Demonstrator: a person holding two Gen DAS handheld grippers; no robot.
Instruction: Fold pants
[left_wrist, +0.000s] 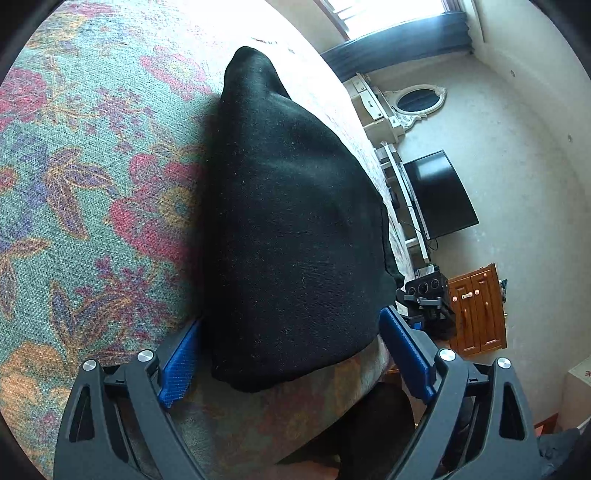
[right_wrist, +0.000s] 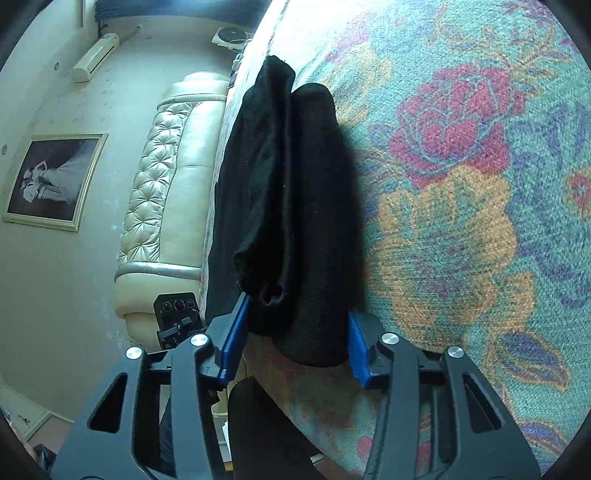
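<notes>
Black pants (left_wrist: 291, 221) lie on a floral bed cover (left_wrist: 92, 184), stretching away from me. My left gripper (left_wrist: 291, 354) is open, its blue pads (left_wrist: 179, 365) on either side of the near end of the pants, not closed on it. In the right wrist view the pants (right_wrist: 291, 206) lie in two long folds with a rolled opening near the pads. My right gripper (right_wrist: 295, 339) is open too, its blue pads (right_wrist: 234, 339) straddling the near end of the cloth on the cover (right_wrist: 461, 221).
The bed edge runs just beside the pants in both views. Past it are a TV (left_wrist: 439, 195), a wooden cabinet (left_wrist: 476, 310) and a white dresser with mirror (left_wrist: 417, 99). The right view shows a cream tufted sofa (right_wrist: 166, 177) and a framed picture (right_wrist: 51, 181).
</notes>
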